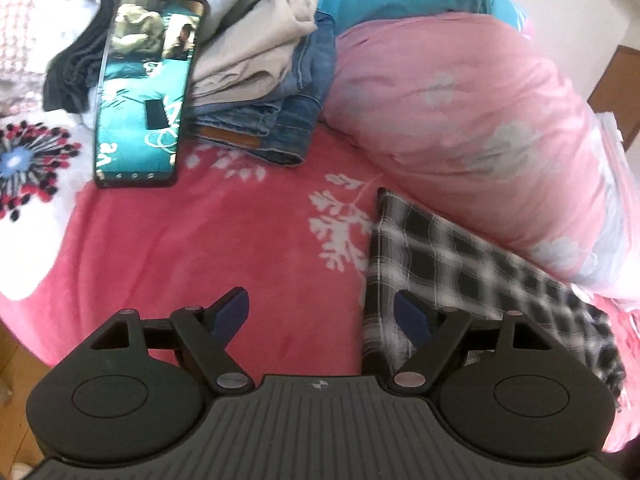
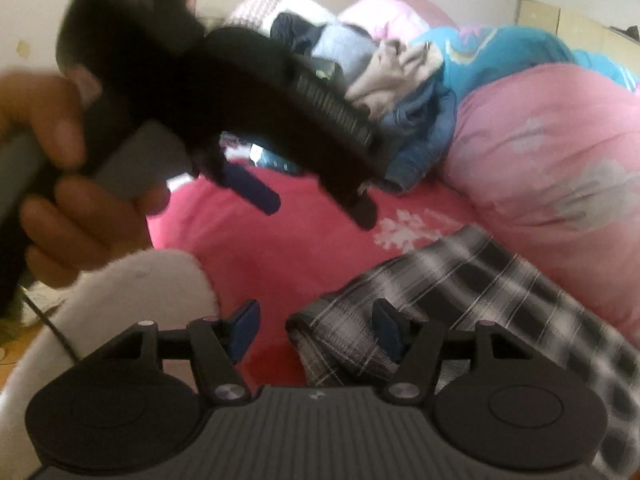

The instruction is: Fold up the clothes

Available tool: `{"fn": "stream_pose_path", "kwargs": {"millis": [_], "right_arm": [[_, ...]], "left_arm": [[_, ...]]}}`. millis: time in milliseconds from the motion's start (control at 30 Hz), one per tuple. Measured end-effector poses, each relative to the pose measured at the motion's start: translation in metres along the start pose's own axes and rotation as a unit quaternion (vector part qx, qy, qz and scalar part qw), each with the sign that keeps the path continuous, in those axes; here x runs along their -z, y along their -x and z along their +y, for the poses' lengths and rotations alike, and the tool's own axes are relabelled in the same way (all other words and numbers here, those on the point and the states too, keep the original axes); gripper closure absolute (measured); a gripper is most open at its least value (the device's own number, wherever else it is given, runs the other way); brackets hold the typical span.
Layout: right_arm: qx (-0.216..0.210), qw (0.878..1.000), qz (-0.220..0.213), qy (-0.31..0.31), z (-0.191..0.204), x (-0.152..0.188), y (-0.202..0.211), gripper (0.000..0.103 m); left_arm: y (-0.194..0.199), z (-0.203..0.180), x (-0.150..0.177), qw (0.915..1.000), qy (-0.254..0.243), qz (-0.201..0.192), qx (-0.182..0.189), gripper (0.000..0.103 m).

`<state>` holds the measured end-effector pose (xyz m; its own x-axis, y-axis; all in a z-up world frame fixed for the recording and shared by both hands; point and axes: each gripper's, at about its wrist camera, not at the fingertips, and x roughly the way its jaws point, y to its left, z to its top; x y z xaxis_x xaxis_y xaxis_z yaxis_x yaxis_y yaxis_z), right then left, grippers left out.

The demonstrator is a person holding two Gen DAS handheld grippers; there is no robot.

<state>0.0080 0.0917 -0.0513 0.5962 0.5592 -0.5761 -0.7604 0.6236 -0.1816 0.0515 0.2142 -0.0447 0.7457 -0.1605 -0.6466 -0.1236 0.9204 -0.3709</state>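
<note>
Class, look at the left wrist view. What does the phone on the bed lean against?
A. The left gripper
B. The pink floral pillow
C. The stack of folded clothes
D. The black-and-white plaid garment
C: the phone rests tilted with its upper end against the stack of folded clothes, clear of the pink pillow and the plaid garment.

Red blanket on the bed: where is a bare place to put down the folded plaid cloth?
Free: the red blanket between the phone and the plaid cloth, in front of the jeans stack. Crowded: the clothes pile behind, and the pink quilt along the right.
</note>
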Motion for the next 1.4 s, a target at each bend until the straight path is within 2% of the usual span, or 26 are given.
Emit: {"fn": "stream_pose_path", "kwargs": {"millis": [100, 200, 267, 367, 567, 800, 1000, 1067, 1100, 1167, 1300, 1400], "right_arm": [[0.011, 1.0, 0.001, -0.009, -0.002, 0.006, 0.0, 0.046], [0.019, 0.999, 0.0, -0.029, -0.01, 0.008, 0.002, 0.061], [0.028, 0.998, 0.001, -0.049, -0.017, 0.007, 0.002, 0.079], [0.025, 0.996, 0.002, -0.085, -0.028, 0.006, 0.003, 0.088], [0.007, 0.989, -0.02, -0.146, -0.052, 0.001, 0.023, 0.09], [-0.01, 0.982, -0.038, -0.183, -0.07, -0.001, 0.041, 0.09], [-0.022, 0.98, -0.049, -0.189, -0.072, -0.002, 0.048, 0.091], [-0.022, 0.981, -0.052, -0.186, -0.073, -0.002, 0.048, 0.09], [-0.023, 0.981, -0.054, -0.185, -0.073, -0.003, 0.049, 0.09], [-0.024, 0.981, -0.057, -0.183, -0.073, -0.004, 0.05, 0.09], [-0.019, 0.981, -0.062, -0.185, -0.076, 0.0, 0.052, 0.091], [-0.009, 0.979, -0.07, -0.192, -0.081, 0.003, 0.058, 0.091]], "left_arm": [[-0.009, 0.0, -0.006, 0.9998, -0.006, 0.009, 0.018, 0.023], [-0.02, -0.002, -0.014, 0.9988, 0.004, 0.023, 0.043, 0.023], [-0.026, -0.004, -0.019, 0.9978, 0.01, 0.028, 0.06, 0.023], [-0.034, -0.01, -0.024, 0.9964, 0.01, 0.026, 0.08, 0.023], [-0.065, -0.016, -0.03, 0.9907, 0.011, 0.066, 0.119, 0.024], [-0.102, -0.016, -0.04, 0.9842, 0.031, 0.094, 0.147, 0.027], [-0.137, -0.021, -0.06, 0.979, 0.046, 0.111, 0.164, 0.053], [-0.148, -0.023, -0.066, 0.9782, 0.05, 0.115, 0.166, 0.068], [-0.154, -0.024, -0.068, 0.978, 0.051, 0.116, 0.165, 0.071], [-0.164, -0.026, -0.071, 0.9782, 0.054, 0.115, 0.164, 0.086], [-0.171, -0.031, -0.073, 0.9804, 0.066, 0.109, 0.15, 0.094], [-0.157, -0.048, -0.074, 0.9875, 0.039, 0.084, 0.128, 0.097]]}}
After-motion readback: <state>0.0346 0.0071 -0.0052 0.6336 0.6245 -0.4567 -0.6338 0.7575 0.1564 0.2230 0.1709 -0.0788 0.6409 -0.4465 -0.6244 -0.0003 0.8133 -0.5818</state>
